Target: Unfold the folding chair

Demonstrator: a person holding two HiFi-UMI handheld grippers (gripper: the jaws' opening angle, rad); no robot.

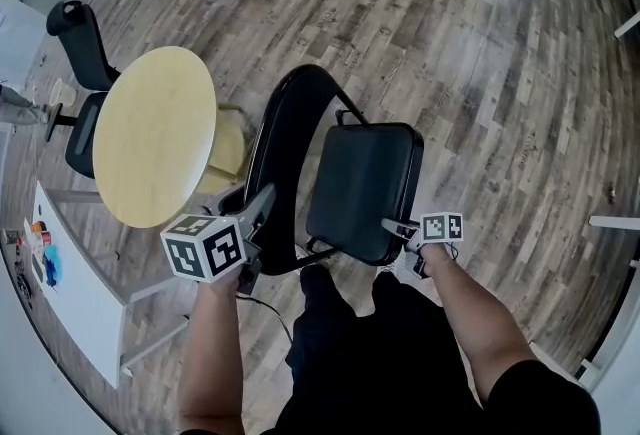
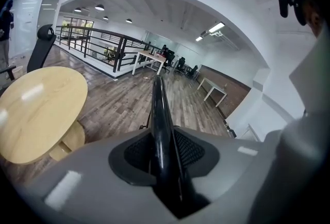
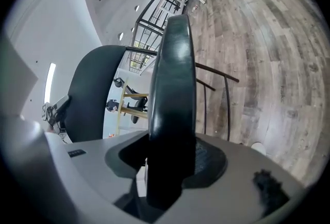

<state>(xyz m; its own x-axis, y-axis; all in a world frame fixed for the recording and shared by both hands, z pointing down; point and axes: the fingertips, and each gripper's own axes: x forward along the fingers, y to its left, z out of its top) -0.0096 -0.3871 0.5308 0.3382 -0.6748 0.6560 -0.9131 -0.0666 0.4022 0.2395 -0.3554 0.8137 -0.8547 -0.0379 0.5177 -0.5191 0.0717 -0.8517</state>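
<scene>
Starting at the fingers: the left gripper (image 2: pixel 164 153) has its fingers (image 2: pixel 198 151) clamped on the black tube (image 2: pixel 157 109) of the chair's back frame, with the tube running straight out between them. The right gripper (image 3: pixel 172 164) has its fingers (image 3: pixel 214 161) closed on the near edge of the seat (image 3: pixel 172 84), and the pad fills the whole gap as far as I can see.

Pretty sure that split is on purpose. One hand pins the frame so it can't walk off, and the other uses the seat edge as a lever to swing it away from the back. Grabbing the edge farthest from the hinge gives the most leverage.

The chair (image 1: pixel 365 183) stands on the wood floor (image 1: pixel 500 53) right in front of the person, frame to the left and seat to the right, just right of the round worktop (image 1: pixel 155 133). The seat looks spread part way off the frame, so I'd guess the unfolding isn't finished.

Count-wise: two grippers, both busy, one folding chair and one round worktop. There's one office chair (image 1: pixel 80 53) beyond it at far left.
</scene>
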